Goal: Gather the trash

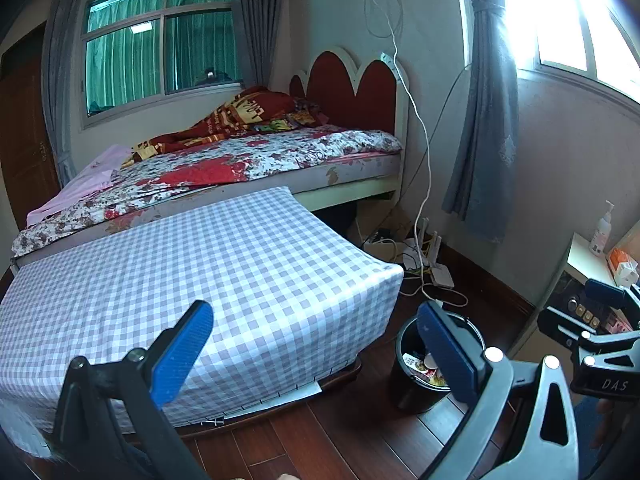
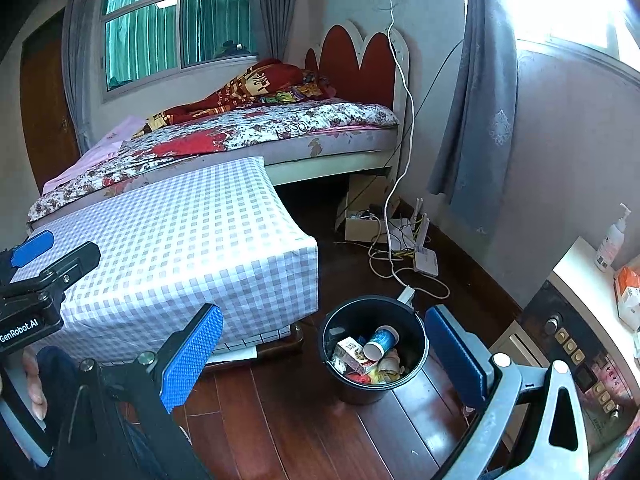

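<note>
On the dark wood floor just beside the checked-cloth table, a black bucket holds a blue-and-white paper cup, a small carton and crumpled wrappers, while the left gripper and right gripper hover spread wide, grasping nothing.

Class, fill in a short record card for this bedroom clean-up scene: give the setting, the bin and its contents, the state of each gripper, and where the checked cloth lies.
setting: bedroom with a wooden floor
bin: black bucket, upright on the floor
contents: paper cup, small carton, crumpled wrappers
left gripper: open, empty
right gripper: open, empty, above the bucket
checked cloth: covers a low surface beside the bed
</note>
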### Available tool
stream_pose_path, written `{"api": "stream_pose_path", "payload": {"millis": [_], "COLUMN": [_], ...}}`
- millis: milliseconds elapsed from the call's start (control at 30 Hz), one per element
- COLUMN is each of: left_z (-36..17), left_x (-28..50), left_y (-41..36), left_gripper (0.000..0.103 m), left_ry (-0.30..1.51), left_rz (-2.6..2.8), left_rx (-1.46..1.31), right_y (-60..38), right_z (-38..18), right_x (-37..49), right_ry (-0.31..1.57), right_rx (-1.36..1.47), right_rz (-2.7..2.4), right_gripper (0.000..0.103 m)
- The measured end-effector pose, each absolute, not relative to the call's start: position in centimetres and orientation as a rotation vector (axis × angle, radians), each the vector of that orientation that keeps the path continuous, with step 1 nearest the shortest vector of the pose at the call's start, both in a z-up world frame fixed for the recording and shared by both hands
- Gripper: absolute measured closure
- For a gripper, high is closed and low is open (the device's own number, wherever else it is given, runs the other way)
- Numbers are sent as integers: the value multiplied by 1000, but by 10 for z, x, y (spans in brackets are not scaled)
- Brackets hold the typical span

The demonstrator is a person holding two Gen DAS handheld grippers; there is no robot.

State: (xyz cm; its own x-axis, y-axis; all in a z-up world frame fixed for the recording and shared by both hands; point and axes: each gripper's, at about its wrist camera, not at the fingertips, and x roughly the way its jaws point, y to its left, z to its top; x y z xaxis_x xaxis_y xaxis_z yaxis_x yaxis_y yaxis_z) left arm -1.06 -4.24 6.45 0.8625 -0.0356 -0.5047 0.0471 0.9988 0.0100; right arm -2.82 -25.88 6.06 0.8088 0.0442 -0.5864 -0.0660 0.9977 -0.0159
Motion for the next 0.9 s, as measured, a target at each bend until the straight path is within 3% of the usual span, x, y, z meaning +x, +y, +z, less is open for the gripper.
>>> {"api": "stream_pose_path", "payload": {"millis": [900], "left_z": [64], "left_x": [-5], "left_y": [-47], "left_gripper": [1], "left_ry": [532], "left_rz": [-54], "left_rx": [35], "right_y": [-263], "right_z": [63], "right_x": [-29], "right_ry": [621], "right_rx": [-34], "right_rz": [55], "right_gripper": [1]}}
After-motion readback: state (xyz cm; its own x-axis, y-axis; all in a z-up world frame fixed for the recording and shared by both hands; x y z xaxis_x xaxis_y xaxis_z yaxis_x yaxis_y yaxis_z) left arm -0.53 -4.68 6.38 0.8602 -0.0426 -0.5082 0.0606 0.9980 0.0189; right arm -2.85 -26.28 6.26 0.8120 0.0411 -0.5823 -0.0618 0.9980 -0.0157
